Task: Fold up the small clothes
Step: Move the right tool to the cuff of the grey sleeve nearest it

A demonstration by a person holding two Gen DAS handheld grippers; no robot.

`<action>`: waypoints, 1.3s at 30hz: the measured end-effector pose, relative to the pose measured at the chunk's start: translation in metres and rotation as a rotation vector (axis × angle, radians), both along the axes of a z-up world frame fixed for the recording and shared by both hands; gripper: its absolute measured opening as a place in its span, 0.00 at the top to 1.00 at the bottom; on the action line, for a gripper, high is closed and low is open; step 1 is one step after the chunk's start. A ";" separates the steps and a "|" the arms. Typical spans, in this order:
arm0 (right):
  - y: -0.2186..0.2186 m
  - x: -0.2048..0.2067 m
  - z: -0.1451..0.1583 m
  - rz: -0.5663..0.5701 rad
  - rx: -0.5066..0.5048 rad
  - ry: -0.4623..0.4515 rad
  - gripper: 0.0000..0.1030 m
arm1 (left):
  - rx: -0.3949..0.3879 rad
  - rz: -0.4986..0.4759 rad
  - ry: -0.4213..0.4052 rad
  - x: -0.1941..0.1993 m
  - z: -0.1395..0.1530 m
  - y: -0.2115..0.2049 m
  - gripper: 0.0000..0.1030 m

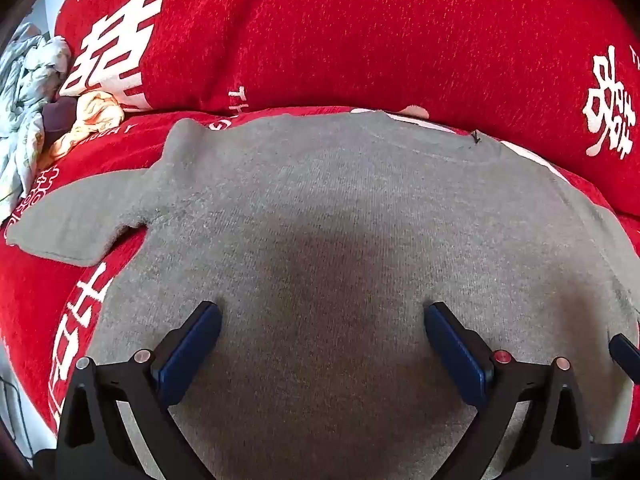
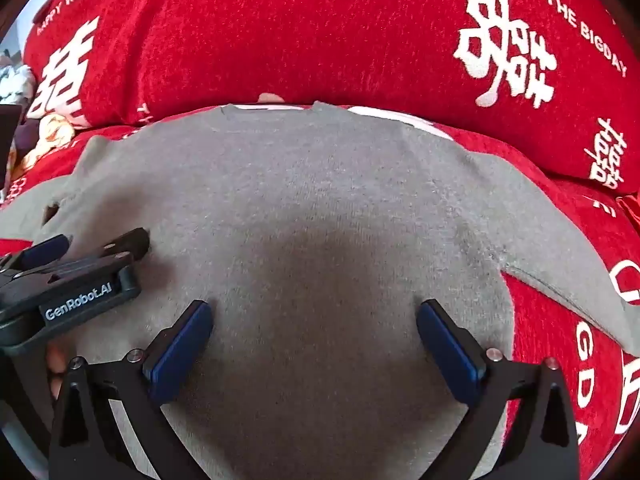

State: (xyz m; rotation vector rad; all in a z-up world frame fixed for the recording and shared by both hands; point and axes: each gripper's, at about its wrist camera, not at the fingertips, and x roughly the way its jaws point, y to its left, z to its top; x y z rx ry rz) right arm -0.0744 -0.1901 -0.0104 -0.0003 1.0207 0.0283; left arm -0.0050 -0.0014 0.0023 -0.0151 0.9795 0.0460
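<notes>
A small grey knitted top (image 1: 328, 208) lies flat on a red cover, neck toward the far side and short sleeves spread left (image 1: 80, 216) and right (image 2: 560, 256). My left gripper (image 1: 322, 312) hovers open over the lower middle of the top, nothing between its blue pads. Over the same garment (image 2: 320, 200), my right gripper (image 2: 314, 310) also stands open and holds nothing. In the right wrist view, the left gripper (image 2: 96, 246) shows at the left edge, above the top's left side. A blue tip of the right gripper (image 1: 624, 350) shows at the right edge of the left wrist view.
The red cover (image 1: 360, 32) with white characters and lettering rises into a cushioned back behind the top. A heap of pale blue and orange clothes (image 1: 44, 96) lies at the far left. A dark object (image 2: 10, 136) stands at the left edge.
</notes>
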 end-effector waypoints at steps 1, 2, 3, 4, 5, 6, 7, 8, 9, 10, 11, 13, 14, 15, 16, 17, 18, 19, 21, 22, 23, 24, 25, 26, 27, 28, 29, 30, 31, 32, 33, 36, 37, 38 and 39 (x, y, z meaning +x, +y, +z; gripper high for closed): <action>-0.002 0.001 0.002 -0.016 0.019 0.017 0.01 | -0.003 0.003 0.007 0.000 0.001 0.001 0.01; -0.001 0.002 0.008 -0.019 0.025 0.030 0.01 | -0.004 0.004 0.014 0.000 0.002 0.001 0.01; 0.001 0.006 0.015 -0.008 0.024 0.057 0.01 | -0.003 0.003 0.019 0.000 0.003 0.001 0.01; 0.005 0.011 0.025 0.010 0.013 0.067 0.01 | -0.001 0.000 0.027 0.000 0.005 0.001 0.01; 0.008 0.013 0.039 0.009 -0.009 0.038 0.01 | 0.002 -0.004 0.031 -0.001 0.008 0.001 0.01; 0.011 0.014 0.057 -0.008 -0.041 -0.015 0.01 | 0.002 -0.005 0.026 -0.003 0.011 0.001 0.01; 0.013 0.014 0.077 -0.023 -0.065 -0.071 0.01 | -0.001 -0.005 0.012 -0.006 0.017 0.001 0.01; 0.017 0.009 0.079 -0.030 -0.097 -0.151 0.01 | 0.000 -0.012 -0.002 -0.010 0.024 -0.001 0.01; 0.014 0.003 0.085 -0.040 -0.095 -0.174 0.01 | 0.002 -0.022 -0.005 -0.011 0.028 -0.003 0.01; 0.006 0.002 0.093 -0.051 -0.082 -0.144 0.01 | 0.003 -0.040 -0.003 -0.012 0.035 -0.007 0.01; 0.000 -0.002 0.097 -0.064 -0.064 -0.149 0.01 | 0.000 -0.058 0.002 -0.013 0.042 -0.012 0.01; -0.022 -0.004 0.102 -0.110 -0.002 -0.153 0.01 | -0.012 -0.081 0.007 -0.013 0.053 -0.021 0.01; -0.032 -0.008 0.103 -0.143 0.006 -0.157 0.01 | -0.019 -0.095 0.006 -0.013 0.057 -0.028 0.01; -0.039 -0.009 0.106 -0.162 -0.005 -0.186 0.01 | -0.022 -0.105 0.007 -0.012 0.060 -0.032 0.01; -0.051 -0.013 0.108 -0.186 -0.006 -0.190 0.01 | -0.023 -0.124 0.014 -0.012 0.064 -0.043 0.01; -0.062 -0.013 0.108 -0.202 0.009 -0.182 0.01 | -0.021 -0.139 0.021 -0.012 0.067 -0.052 0.01; -0.077 -0.016 0.109 -0.222 0.025 -0.209 0.01 | -0.017 -0.147 0.024 -0.012 0.068 -0.057 0.01; -0.086 -0.021 0.111 -0.241 0.000 -0.208 0.01 | -0.002 -0.164 0.024 -0.013 0.070 -0.070 0.01; -0.111 -0.027 0.105 -0.278 0.037 -0.213 0.01 | 0.007 -0.195 0.018 -0.017 0.073 -0.086 0.01; -0.123 -0.025 0.101 -0.297 0.066 -0.204 0.01 | 0.016 -0.212 0.017 -0.019 0.074 -0.096 0.01; -0.135 -0.029 0.098 -0.316 0.069 -0.193 0.01 | 0.024 -0.221 0.015 -0.019 0.075 -0.102 0.01; -0.143 -0.030 0.094 -0.326 0.082 -0.172 0.01 | 0.030 -0.233 0.008 -0.021 0.077 -0.111 0.01; -0.151 -0.033 0.091 -0.326 0.093 -0.158 0.01 | 0.027 -0.247 0.005 -0.022 0.078 -0.120 0.01; -0.157 -0.034 0.090 -0.324 0.094 -0.143 0.01 | 0.021 -0.258 0.006 -0.023 0.080 -0.128 0.01; -0.163 -0.038 0.089 -0.330 0.088 -0.136 0.01 | 0.018 -0.262 0.005 -0.023 0.081 -0.134 0.01; -0.168 -0.041 0.088 -0.343 0.087 -0.132 0.01 | 0.014 -0.268 0.002 -0.023 0.082 -0.142 0.01; -0.173 -0.043 0.088 -0.347 0.074 -0.131 0.01 | 0.015 -0.270 0.000 -0.023 0.083 -0.147 0.01; -0.179 -0.046 0.086 -0.358 0.072 -0.129 0.01 | 0.019 -0.274 0.000 -0.023 0.083 -0.153 0.01; -0.184 -0.049 0.085 -0.362 0.068 -0.131 0.01 | 0.020 -0.279 0.005 -0.022 0.082 -0.160 0.01; -0.189 -0.051 0.084 -0.365 0.066 -0.134 0.01 | 0.016 -0.285 0.009 -0.022 0.081 -0.167 0.01; -0.194 -0.054 0.083 -0.371 0.061 -0.136 0.01 | 0.013 -0.289 0.010 -0.023 0.081 -0.169 0.01; -0.210 -0.060 0.084 -0.394 0.044 -0.145 0.01 | 0.023 -0.308 -0.002 -0.027 0.082 -0.187 0.01; -0.216 -0.061 0.085 -0.403 0.041 -0.150 0.01 | 0.034 -0.322 -0.008 -0.028 0.082 -0.196 0.01; -0.221 -0.063 0.085 -0.412 0.040 -0.153 0.01 | 0.039 -0.331 -0.011 -0.029 0.082 -0.202 0.01; -0.228 -0.064 0.085 -0.421 0.041 -0.154 0.01 | 0.041 -0.341 -0.011 -0.030 0.082 -0.208 0.01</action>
